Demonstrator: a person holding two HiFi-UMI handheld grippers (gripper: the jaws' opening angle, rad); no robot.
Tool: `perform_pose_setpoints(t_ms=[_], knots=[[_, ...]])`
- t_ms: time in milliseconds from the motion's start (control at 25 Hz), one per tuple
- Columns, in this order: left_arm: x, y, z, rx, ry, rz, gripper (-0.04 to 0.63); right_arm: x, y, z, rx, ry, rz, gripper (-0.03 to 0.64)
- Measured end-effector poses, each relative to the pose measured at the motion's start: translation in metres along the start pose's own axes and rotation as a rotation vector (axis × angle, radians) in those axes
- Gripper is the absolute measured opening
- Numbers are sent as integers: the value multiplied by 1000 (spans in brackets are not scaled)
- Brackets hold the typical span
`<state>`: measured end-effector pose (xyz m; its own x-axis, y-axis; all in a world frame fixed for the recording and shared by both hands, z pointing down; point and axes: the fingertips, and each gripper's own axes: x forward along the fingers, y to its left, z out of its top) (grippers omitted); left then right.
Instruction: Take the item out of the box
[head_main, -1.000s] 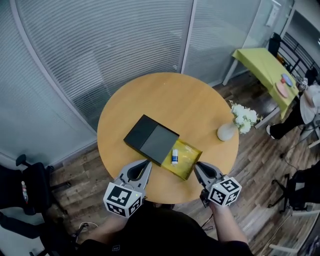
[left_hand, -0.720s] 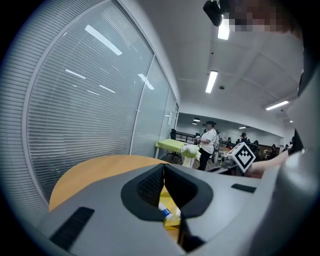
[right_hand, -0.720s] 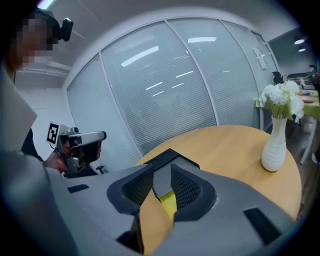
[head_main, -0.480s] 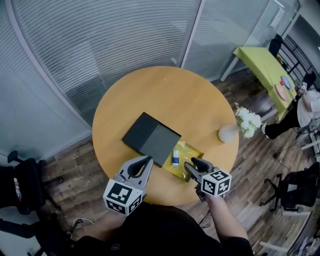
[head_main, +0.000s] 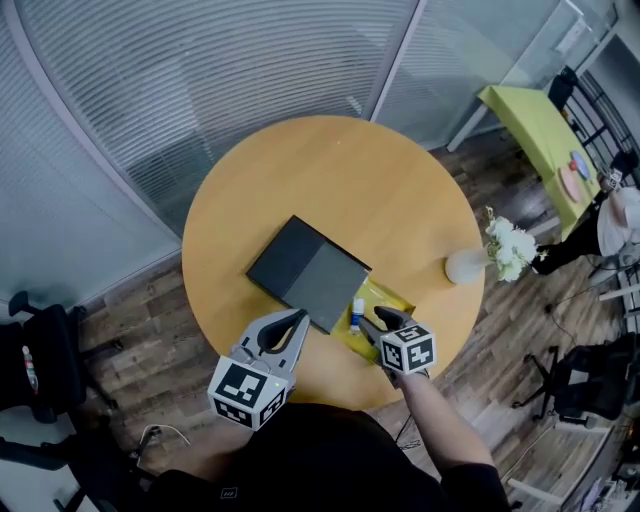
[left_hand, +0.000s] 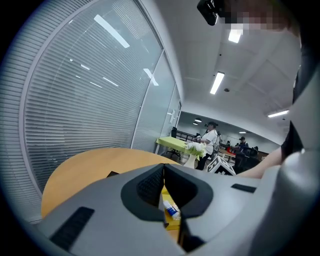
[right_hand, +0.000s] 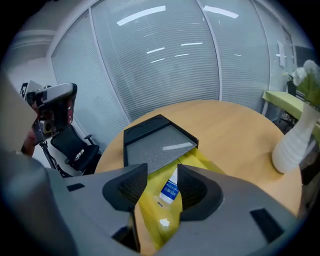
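Observation:
A shallow yellow box (head_main: 385, 300) lies open near the front edge of the round wooden table (head_main: 330, 180). Inside it is a small white tube with a blue label (head_main: 356, 316), also seen in the right gripper view (right_hand: 170, 189). My right gripper (head_main: 375, 320) hovers over the box; its jaws are opening and touch nothing. The tube shows below the gap of the right gripper (right_hand: 162, 172). My left gripper (head_main: 297, 320) is shut and empty, just left of the box; past its jaws the tube (left_hand: 171, 210) shows.
A flat black lid with a grey inside (head_main: 308, 272) lies left of the yellow box, its corner over the box's edge. A white vase with white flowers (head_main: 463, 266) stands at the table's right rim. Glass walls with blinds stand behind the table.
My right gripper has moved left from beside the yellow box to above it, and its jaws have opened. The left gripper has stayed in place.

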<state>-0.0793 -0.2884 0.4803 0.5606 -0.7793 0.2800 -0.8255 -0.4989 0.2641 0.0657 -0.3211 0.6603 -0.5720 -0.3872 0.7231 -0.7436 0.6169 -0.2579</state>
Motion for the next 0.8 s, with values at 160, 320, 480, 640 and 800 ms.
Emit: perform_pose_setpoints(t_ms=[160,320,480,640,800], knots=[[2,8,-3,-16,5,3,14,19,-6,-13,10,64,-18,173],[2,17,-6,-28,12,13,14,34,-12,-28,31,135,-25,196],[1,25,-13,-44,26,21,14,52,-21,-43,56,196,-62,202],[0,26,-21,-61,41,23,14,63,-30,-50,83,218,-100,202],[-3,28,-27,-70,46,27,14,73,-30,-53,115,233,-110,202]])
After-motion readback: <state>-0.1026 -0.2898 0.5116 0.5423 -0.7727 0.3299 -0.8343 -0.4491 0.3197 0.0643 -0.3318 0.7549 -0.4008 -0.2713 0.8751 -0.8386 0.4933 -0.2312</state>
